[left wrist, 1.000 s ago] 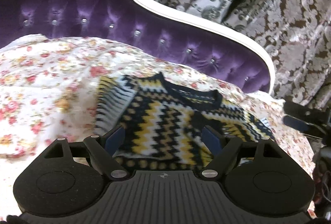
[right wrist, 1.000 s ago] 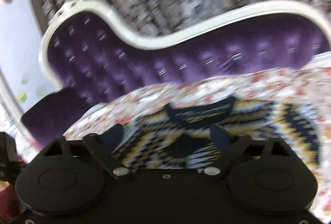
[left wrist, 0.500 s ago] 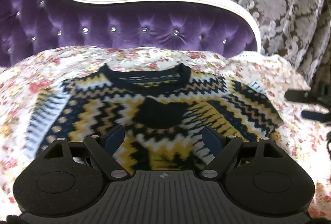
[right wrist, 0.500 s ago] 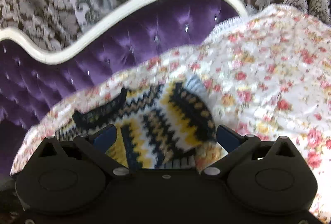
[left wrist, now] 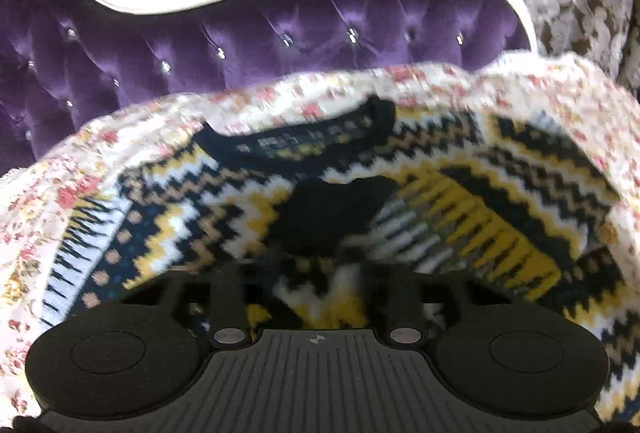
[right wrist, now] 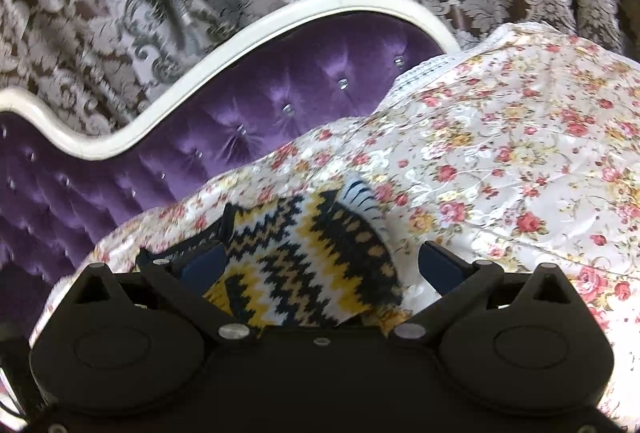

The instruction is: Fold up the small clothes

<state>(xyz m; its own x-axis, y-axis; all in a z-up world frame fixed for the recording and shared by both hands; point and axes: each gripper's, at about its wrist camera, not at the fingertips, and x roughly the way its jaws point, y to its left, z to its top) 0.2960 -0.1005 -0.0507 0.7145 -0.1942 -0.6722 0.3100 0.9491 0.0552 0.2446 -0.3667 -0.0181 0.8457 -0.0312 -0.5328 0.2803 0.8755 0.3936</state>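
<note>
Left tool [left wrist: 316, 273] tips are blurred behind the sweater [left wrist: 248, 217]; its grip cannot be told. Right tool [right wrist: 320, 265] is spread wide, empty. The sweater lies on the bedspread [right wrist: 520, 153], collar [left wrist: 296, 145] far

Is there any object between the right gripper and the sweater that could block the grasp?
Nothing visible blocks it. The right gripper is open, and the sweater lies directly between its fingers on the floral bedspread. No other object lies between them.
</note>
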